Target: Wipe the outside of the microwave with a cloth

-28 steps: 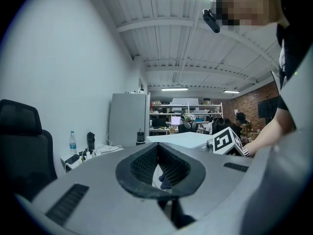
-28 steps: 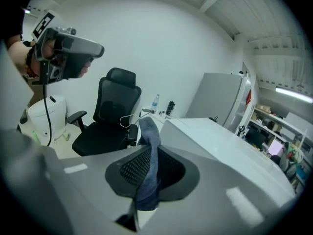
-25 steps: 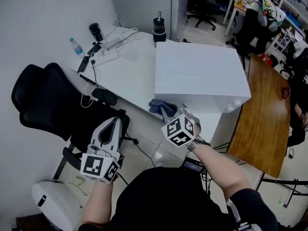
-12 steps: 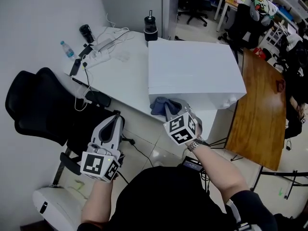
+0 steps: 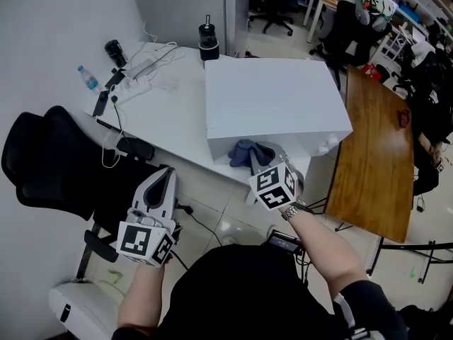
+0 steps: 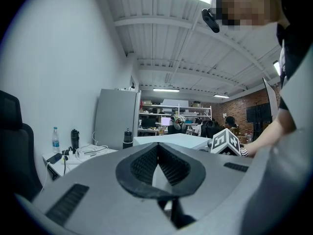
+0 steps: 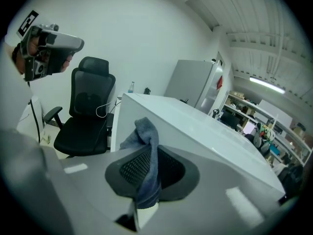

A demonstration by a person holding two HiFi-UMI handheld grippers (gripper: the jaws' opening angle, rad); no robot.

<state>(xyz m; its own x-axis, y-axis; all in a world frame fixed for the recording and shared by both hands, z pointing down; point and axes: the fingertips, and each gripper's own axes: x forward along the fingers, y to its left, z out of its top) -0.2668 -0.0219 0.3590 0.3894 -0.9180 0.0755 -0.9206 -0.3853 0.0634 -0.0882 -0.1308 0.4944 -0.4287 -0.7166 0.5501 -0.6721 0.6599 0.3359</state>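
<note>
right gripper: jaws clamped on a blue-grey cloth. the cloth is bunched against the near face of the white microwave, towards its left half. the microwave stands on a white table. left gripper: held at near left, well apart from the microwave, jaws pressed together, nothing between them.

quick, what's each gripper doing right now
Left gripper: closed, nothing between its jaws.
Right gripper: closed on the blue-grey cloth.
</note>
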